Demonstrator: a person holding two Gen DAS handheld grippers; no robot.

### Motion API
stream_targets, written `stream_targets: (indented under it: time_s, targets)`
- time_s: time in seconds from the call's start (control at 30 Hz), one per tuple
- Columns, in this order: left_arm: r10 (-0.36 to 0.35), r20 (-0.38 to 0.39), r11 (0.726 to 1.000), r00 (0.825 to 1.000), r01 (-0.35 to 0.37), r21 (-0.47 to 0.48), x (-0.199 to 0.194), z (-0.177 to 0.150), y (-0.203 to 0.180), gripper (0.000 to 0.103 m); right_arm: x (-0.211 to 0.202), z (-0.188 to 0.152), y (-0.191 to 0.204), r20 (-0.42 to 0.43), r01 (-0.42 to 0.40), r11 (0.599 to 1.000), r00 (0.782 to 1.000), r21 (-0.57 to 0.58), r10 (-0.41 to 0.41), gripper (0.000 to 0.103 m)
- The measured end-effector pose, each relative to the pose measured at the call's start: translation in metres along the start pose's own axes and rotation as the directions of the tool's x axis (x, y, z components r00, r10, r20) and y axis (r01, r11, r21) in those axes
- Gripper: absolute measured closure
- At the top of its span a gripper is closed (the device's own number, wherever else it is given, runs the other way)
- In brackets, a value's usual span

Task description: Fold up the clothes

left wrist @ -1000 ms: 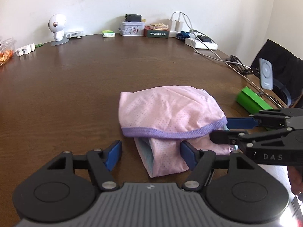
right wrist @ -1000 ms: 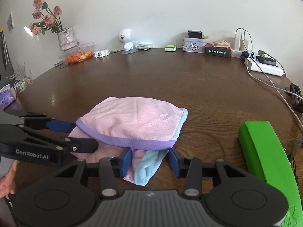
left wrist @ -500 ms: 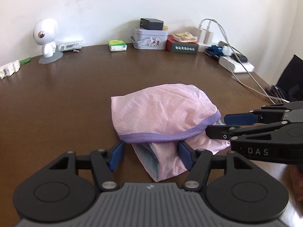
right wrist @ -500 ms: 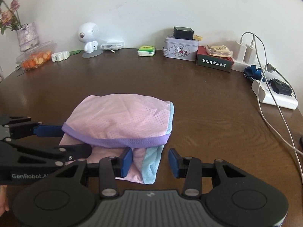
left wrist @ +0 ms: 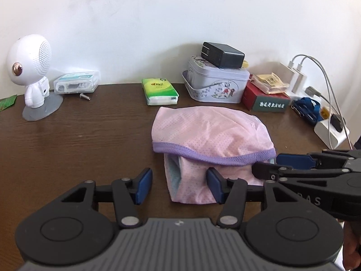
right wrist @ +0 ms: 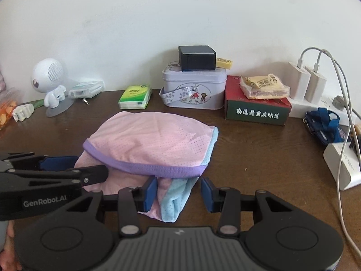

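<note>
A folded pink garment (left wrist: pixel 212 135) with a purple hem band and pale blue lining lies on the dark wooden table (left wrist: pixel 79 149); it also shows in the right wrist view (right wrist: pixel 151 144). My left gripper (left wrist: pixel 178 185) is open, its fingers either side of the garment's near left corner, low over the table. My right gripper (right wrist: pixel 178 193) is open around the near right corner, where the blue lining shows. Each gripper shows in the other's view, the right one (left wrist: pixel 266 166) entering from the right and the left one (right wrist: pixel 74 167) from the left.
Along the wall stand a white robot figure (left wrist: pixel 31 76), a tissue pack (left wrist: pixel 159 91), a lilac tin (left wrist: pixel 216 83) with a black adapter on it, a red-green box (right wrist: pixel 257 108), and chargers with cables and a power strip (right wrist: pixel 340 164) at the right.
The garment and both grippers have moved toward the far wall; the objects at the back now loom close. Both grippers stay open at the garment's near corners.
</note>
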State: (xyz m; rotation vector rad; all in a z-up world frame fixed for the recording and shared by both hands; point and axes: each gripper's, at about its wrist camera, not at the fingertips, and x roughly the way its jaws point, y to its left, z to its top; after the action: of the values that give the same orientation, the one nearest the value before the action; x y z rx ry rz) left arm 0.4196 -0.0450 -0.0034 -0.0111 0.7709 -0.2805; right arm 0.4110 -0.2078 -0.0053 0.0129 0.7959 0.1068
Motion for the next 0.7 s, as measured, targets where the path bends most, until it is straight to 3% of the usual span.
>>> stream_targets:
  time_s: [0.17,0.3,0.47,0.53,0.63,0.7]
  targets:
    - [0.018,0.014,1.0,1.0,-0.019,0.023,0.007,0.002,-0.006,0.048,0.013,0.012,-0.01,0.004,0.018,1.0,1.0,0.019,-0.018,0.062]
    - [0.015,0.01,1.0,1.0,-0.015,-0.006,-0.003,0.003,-0.002,0.049,0.0,0.009,-0.007,0.017,0.034,0.999,0.999,-0.001,-0.034,0.062]
    - [0.03,0.046,0.999,0.998,-0.028,-0.035,-0.063,-0.006,0.001,0.047,-0.057,0.001,-0.001,0.067,-0.01,1.0,0.998,-0.003,0.01,0.06]
    - [0.056,0.058,0.998,0.997,-0.054,-0.036,-0.097,-0.016,-0.002,0.037,-0.088,-0.007,0.001,0.095,-0.026,1.0,0.995,0.004,0.026,0.056]
    - [0.083,0.089,0.996,0.993,-0.081,-0.026,-0.152,-0.044,-0.009,0.022,-0.14,-0.028,0.005,0.141,-0.056,0.998,0.989,0.022,0.052,0.045]
    - [0.1,0.1,0.995,0.99,-0.098,-0.021,-0.185,-0.067,-0.014,0.019,-0.175,-0.047,0.009,0.167,-0.073,0.997,0.984,0.022,0.068,0.029]
